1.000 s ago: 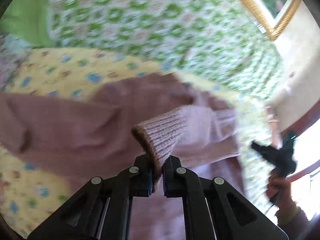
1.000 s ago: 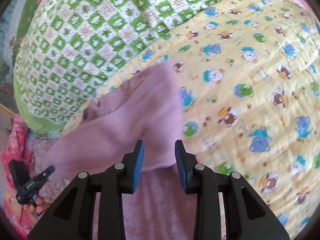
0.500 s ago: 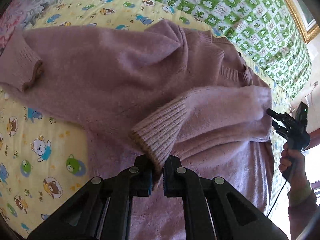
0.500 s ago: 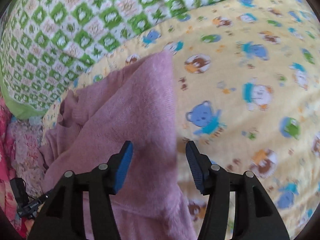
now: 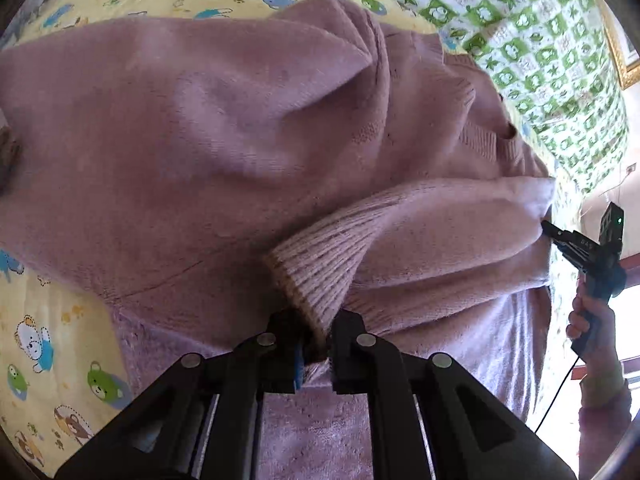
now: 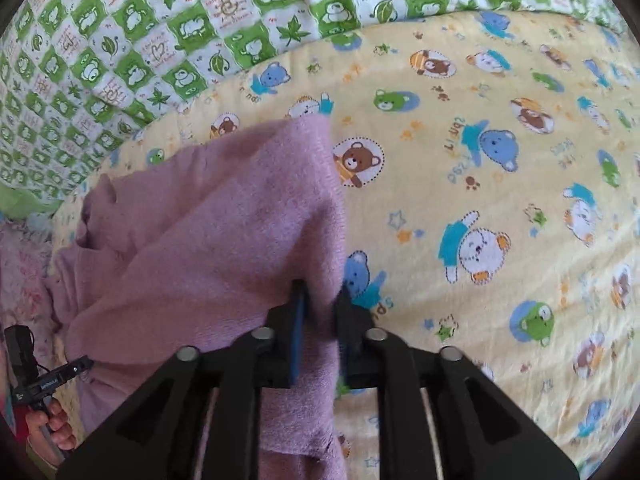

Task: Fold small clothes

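Note:
A mauve knit sweater [image 5: 224, 140] lies spread on a yellow bear-print sheet [image 5: 48, 344]. One sleeve is folded across its body, and the ribbed cuff [image 5: 320, 268] ends between the jaws of my left gripper [image 5: 314, 356]. Those jaws are opening, with a thin gap showing beside the cuff. My right gripper [image 6: 320, 320] is closing on the sweater's side edge [image 6: 328, 216], and the fabric fills the space between its pads. In the left wrist view the right gripper [image 5: 548, 234] meets the sweater's far right edge, held by a hand [image 5: 588, 320].
A green-and-white checked quilt [image 6: 160, 32] lies beyond the yellow sheet [image 6: 500, 200]. A gold picture frame [image 5: 624, 68] shows at the upper right. Pink floral fabric [image 6: 20, 272] borders the sweater's left side. The hand holding the left gripper [image 6: 52, 428] shows at the lower left.
My left gripper came down with the cuff and laid the sleeve across the sweater; its jaws parted slightly. My right gripper slid onto the sweater's side edge and narrowed on it.

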